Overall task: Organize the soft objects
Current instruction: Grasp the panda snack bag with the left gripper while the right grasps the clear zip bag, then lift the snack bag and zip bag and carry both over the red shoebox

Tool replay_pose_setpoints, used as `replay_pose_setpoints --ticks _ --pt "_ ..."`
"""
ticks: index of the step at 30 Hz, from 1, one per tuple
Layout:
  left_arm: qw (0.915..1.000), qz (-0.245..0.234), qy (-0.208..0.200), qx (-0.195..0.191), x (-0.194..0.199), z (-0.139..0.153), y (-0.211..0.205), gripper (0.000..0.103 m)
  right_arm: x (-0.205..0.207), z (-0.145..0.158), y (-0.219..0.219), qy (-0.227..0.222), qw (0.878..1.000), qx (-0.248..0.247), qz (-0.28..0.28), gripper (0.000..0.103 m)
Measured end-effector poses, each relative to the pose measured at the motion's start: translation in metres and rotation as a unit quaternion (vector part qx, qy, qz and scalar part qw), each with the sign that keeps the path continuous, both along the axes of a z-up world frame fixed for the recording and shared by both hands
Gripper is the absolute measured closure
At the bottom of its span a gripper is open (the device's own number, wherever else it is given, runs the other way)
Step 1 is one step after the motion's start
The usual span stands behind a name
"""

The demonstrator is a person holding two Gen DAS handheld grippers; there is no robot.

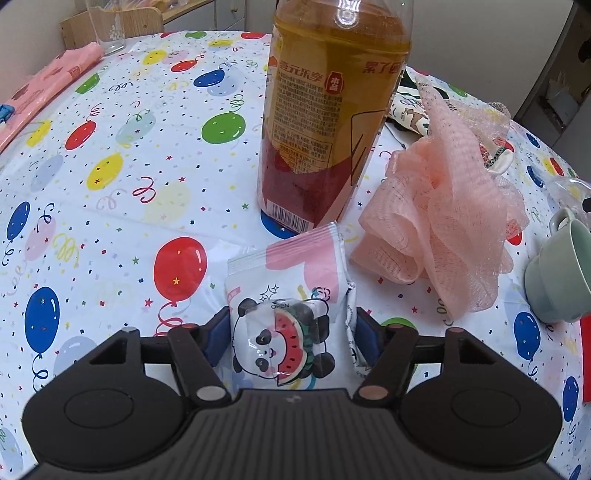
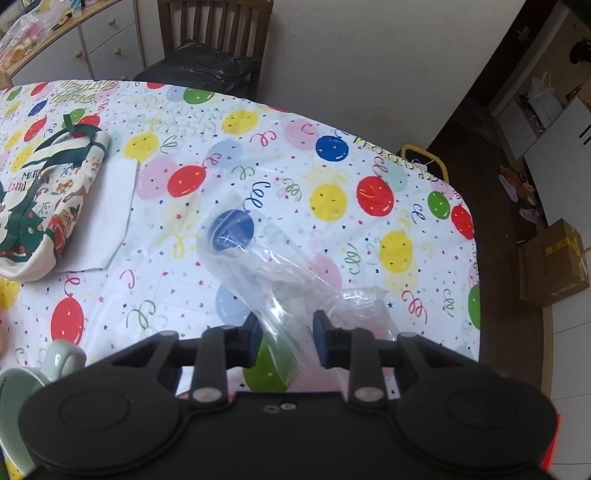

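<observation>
My left gripper (image 1: 291, 325) is shut on a panda-print wipes packet (image 1: 284, 295), which sits between the blue pads just above the balloon-print tablecloth (image 1: 129, 192). A pink mesh bath pouf (image 1: 439, 221) lies to its right. My right gripper (image 2: 286, 332) is open, its blue pads on either side of a clear plastic bag (image 2: 266, 266) that lies crumpled on the cloth. A Christmas fabric tote (image 2: 40, 195) lies at the left in the right wrist view.
A tall tea bottle (image 1: 325, 122) stands right behind the packet. A green cup (image 1: 561, 273) is at the right, also visible in the right wrist view (image 2: 59, 360). A pink bag (image 1: 48, 88) and a glass (image 1: 107, 26) are far left. The table edge (image 2: 476, 258) is at the right.
</observation>
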State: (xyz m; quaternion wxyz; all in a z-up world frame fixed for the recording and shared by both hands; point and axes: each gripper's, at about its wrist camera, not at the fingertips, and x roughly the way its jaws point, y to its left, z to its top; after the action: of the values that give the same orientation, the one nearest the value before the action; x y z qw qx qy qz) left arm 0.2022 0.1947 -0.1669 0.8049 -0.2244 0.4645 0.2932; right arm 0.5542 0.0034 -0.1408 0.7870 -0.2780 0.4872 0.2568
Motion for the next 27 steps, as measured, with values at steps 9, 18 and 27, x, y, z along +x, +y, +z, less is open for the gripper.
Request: replay_pose_setpoints --ticks 9,18,27 --pt "1.0 0.0 -0.007 0.001 -0.003 0.001 0.002 0.043 -0.004 0.014 -0.015 -0.029 0.999 0.013 -0.013 0.088" --pt "0.9999 0.006 -0.013 0.006 -0.004 0.003 0.002 0.046 -0.008 0.05 -0.047 -0.078 0.995 0.05 -0.044 0.095" --pt "0.9996 0.018 -0.014 0.014 -0.009 0.009 0.006 0.048 -0.023 0.095 -0.082 -0.121 0.986 0.093 -0.066 0.097"
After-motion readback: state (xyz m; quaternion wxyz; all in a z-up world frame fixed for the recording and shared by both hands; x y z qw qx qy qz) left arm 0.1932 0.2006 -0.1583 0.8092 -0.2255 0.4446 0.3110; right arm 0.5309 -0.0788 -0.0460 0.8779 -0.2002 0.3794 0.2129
